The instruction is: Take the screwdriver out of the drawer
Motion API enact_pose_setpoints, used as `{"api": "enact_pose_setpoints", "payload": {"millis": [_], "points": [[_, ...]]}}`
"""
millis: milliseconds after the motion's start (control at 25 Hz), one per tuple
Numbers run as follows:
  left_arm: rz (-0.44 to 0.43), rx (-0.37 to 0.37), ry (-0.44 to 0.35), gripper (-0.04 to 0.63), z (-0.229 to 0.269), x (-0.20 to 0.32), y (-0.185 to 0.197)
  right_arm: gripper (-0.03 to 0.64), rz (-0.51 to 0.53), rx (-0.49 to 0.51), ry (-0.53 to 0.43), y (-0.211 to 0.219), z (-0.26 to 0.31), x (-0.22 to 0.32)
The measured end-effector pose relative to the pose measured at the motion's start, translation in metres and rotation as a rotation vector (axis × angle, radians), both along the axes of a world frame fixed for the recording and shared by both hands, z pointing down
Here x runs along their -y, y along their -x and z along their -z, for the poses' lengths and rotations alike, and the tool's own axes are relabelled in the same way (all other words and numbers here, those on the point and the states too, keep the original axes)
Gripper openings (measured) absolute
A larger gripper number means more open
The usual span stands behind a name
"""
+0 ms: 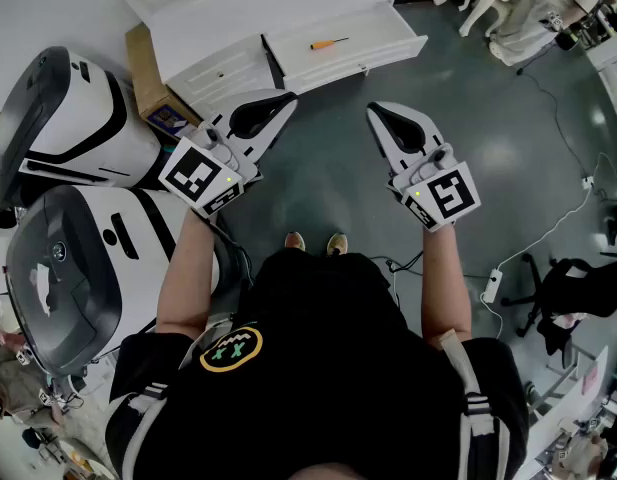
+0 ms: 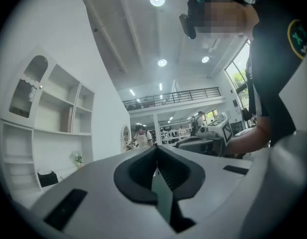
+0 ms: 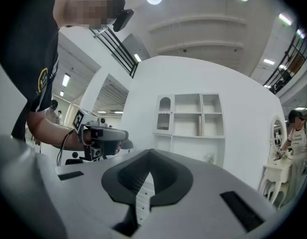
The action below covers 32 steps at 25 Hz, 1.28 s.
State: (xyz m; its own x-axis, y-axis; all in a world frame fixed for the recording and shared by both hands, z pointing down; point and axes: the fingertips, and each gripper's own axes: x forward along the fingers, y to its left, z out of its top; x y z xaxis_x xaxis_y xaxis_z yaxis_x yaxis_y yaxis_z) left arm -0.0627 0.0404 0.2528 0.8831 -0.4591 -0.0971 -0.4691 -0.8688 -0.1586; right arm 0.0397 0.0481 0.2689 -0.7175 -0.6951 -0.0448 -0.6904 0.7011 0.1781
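An orange-handled screwdriver lies in the open white drawer of a low white cabinet at the top of the head view. Both grippers are held level in front of the person, well short of the drawer and apart from each other. The left gripper is shut with nothing between its jaws. The right gripper is likewise shut and empty. Neither gripper view shows the drawer or the screwdriver; each looks across the room, and the right gripper view shows the left gripper side-on.
Two large white-and-black machines stand at the left, with a cardboard box beside the cabinet. A power strip and cables lie on the grey floor at the right, near a black chair. A white shelf unit stands against the wall.
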Motion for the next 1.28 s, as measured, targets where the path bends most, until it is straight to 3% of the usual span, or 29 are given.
{"api": "enact_pose_setpoints", "payload": {"millis": [1160, 1280], "points": [[-0.005, 0.004, 0.005, 0.020, -0.0029, 0.0000, 0.0004, 0.025, -0.007, 0.022, 0.014, -0.0002, -0.0030, 0.0011], [-0.004, 0.004, 0.005, 0.020, -0.0026, 0.0022, 0.0014, 0.055, -0.006, 0.032, 0.014, -0.0010, -0.0014, 0.0029]]}}
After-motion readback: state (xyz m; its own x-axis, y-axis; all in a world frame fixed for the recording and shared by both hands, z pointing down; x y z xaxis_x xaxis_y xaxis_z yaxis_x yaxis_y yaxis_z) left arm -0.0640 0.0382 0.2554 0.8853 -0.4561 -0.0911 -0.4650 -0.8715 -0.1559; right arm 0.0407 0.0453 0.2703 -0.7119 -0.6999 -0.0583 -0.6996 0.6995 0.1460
